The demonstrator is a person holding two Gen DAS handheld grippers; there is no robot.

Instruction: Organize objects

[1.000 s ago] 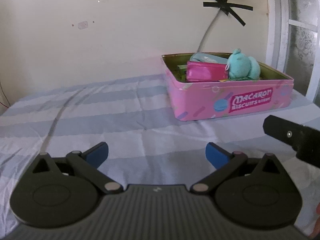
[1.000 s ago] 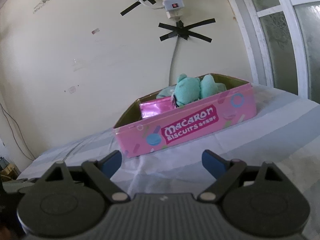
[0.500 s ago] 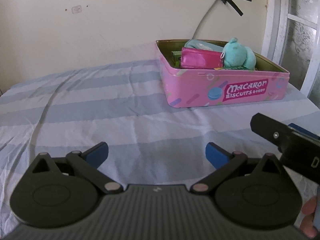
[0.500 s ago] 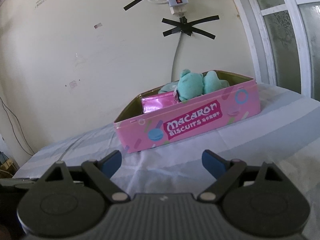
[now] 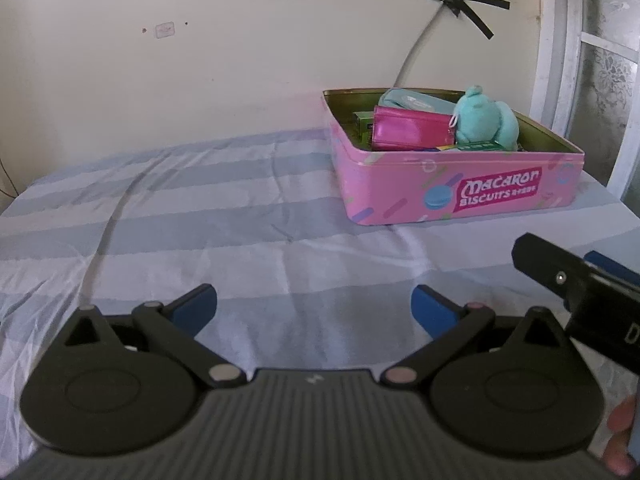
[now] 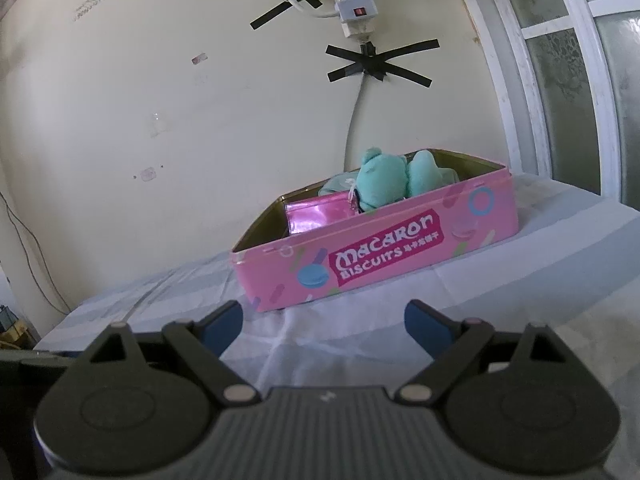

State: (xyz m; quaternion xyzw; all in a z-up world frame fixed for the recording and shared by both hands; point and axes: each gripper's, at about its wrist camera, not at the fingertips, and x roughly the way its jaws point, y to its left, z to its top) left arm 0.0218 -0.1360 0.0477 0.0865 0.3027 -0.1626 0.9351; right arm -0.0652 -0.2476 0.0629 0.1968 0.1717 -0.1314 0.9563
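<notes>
Left gripper [image 5: 314,307]: blue-tipped fingers spread wide, nothing between them, held low over the striped bedsheet [image 5: 192,216]; level, pointing toward the wall

Pink biscuit tin [image 5: 460,192]: lettered "Macaron Biscuits", lid off, standing on the sheet ahead and to the right of the left gripper, well apart from its fingertips; in the right wrist view the same tin [image 6: 376,248] sits almost straight ahead of the right gripper, a little right of centre, near but not touching

Tin contents, left to right in the left wrist view: green box [image 5: 362,122], partly hidden behind the pouch; shiny magenta pouch [image 5: 412,132] standing on edge; pale blue case [image 5: 412,100] behind it; teal plush toy [image 5: 484,122] leaning at the right end, a small green packet [image 5: 478,146] at its foot. All lie inside the tin, piled to rim height or above

Right gripper [image 6: 324,322]: fingers likewise spread wide and empty, hovering over the sheet, tilted slightly; part of its body shows at the right edge of the left wrist view [image 5: 580,284], just beside the left gripper, with a fingertip of the person's hand [image 5: 620,436] below it

Wall behind: white cable [image 6: 354,120] fixed with crossed black tape [image 6: 376,66], power strip [image 6: 354,8] above
</notes>
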